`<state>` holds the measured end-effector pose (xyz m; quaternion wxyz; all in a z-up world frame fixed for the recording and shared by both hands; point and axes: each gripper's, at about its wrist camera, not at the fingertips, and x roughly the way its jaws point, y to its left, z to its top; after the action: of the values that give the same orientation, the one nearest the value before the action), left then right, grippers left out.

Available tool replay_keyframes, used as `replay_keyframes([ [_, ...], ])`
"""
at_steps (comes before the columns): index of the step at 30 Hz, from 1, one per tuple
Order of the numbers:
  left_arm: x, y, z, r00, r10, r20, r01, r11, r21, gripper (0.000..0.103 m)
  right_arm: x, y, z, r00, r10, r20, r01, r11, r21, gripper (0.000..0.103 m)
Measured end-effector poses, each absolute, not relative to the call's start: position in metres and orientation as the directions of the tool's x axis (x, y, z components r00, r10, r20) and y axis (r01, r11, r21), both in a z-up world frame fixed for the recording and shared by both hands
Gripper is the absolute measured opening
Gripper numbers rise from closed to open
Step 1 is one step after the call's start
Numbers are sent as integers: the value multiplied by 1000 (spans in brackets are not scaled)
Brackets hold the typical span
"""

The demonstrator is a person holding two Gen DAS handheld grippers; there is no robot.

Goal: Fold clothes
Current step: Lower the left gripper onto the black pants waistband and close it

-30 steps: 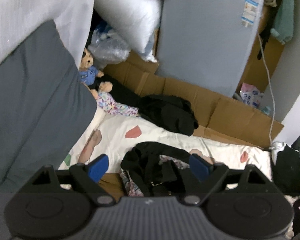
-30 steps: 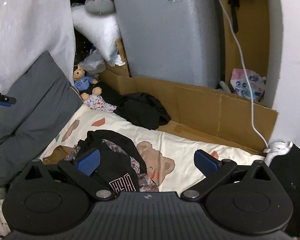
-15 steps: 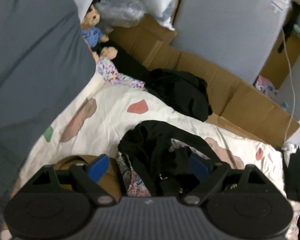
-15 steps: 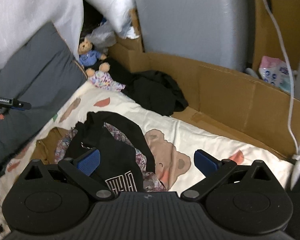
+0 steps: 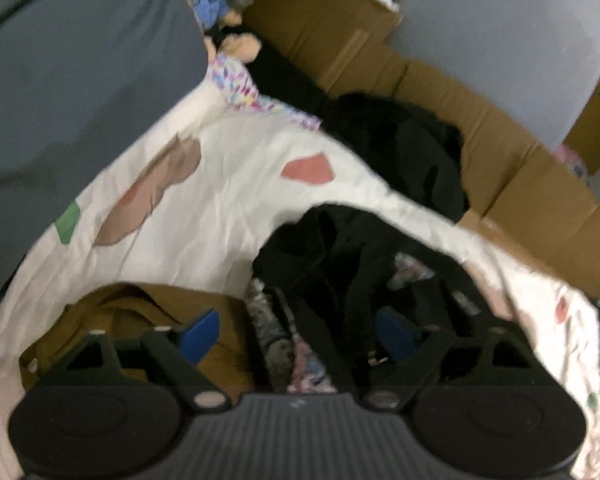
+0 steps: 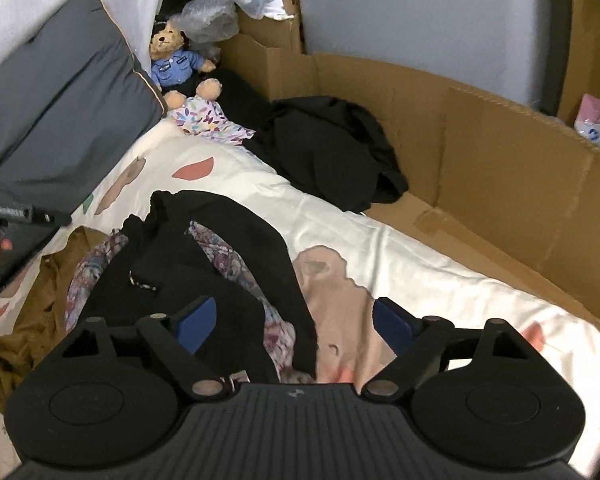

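A heap of clothes lies on a white printed bedsheet (image 5: 220,216): a black garment (image 5: 340,256) over a floral one (image 5: 276,340), with a brown garment (image 5: 140,312) at its left. My left gripper (image 5: 298,334) is open and empty just above the heap. In the right wrist view the black garment (image 6: 204,248), floral garment (image 6: 228,256) and brown garment (image 6: 32,320) lie the same way on the sheet (image 6: 400,260). My right gripper (image 6: 294,324) is open and empty over the heap's right edge. A second black garment (image 6: 328,144) lies farther back.
A grey pillow (image 6: 60,112) lies at the left. A teddy bear in a blue shirt (image 6: 176,60) sits in the far corner by a small patterned cloth (image 6: 208,120). Cardboard walls (image 6: 500,152) border the sheet. A grey mattress (image 6: 420,20) leans behind.
Both grippers have moved forward and down toward the clothes heap, which now fills more of each view. Both stayed open.
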<state>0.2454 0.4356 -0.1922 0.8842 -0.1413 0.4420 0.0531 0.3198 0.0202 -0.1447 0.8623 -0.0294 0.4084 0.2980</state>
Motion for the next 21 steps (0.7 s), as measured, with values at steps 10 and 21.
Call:
replay_keyframes([
  [10, 275, 452, -239, 582, -29, -813, -277, 933, -231, 83, 340, 64, -174, 437, 492, -753, -587, 790, 175, 89],
  [21, 295, 445, -269, 548, 26, -836, -284, 946, -156, 48, 368, 96, -201, 392, 472, -790, -602, 781, 169, 80],
])
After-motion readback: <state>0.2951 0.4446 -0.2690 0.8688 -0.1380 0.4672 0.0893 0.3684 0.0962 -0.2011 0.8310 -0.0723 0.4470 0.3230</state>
